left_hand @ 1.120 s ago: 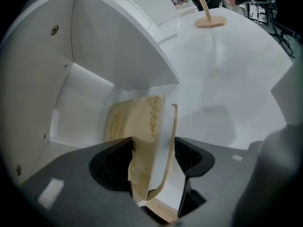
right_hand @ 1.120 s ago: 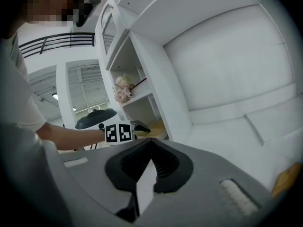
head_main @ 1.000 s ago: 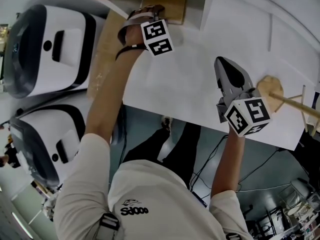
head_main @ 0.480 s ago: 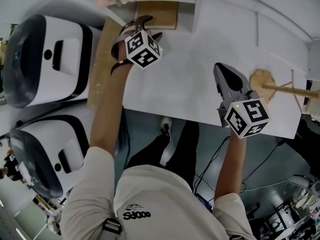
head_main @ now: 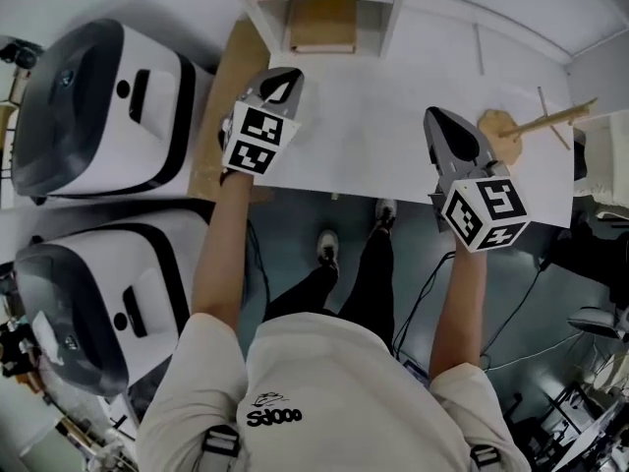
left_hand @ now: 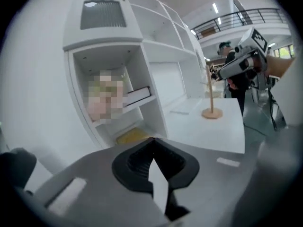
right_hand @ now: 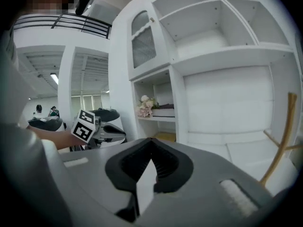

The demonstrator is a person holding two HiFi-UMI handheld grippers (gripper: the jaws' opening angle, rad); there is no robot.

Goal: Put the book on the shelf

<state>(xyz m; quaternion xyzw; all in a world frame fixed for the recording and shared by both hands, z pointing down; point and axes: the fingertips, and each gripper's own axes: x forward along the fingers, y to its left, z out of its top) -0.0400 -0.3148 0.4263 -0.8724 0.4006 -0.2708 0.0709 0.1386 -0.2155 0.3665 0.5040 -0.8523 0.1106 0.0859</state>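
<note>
Book [head_main: 321,25] lies in the shelf's [head_main: 391,18] lower compartment. Left gripper [head_main: 288,77] hovers near the shelf, jaws pressed together, empty. Right gripper [head_main: 439,118] is farther off, jaws together too.

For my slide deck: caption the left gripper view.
Left gripper, shut and empty, faces the white shelf; a brown book lies flat in its lower compartment.

Your left gripper [head_main: 287,79] and right gripper [head_main: 439,118] over white table [head_main: 369,150], tan book [head_main: 319,25] in shelf [head_main: 391,23] ahead, wooden stand [head_main: 503,126] at right.
</note>
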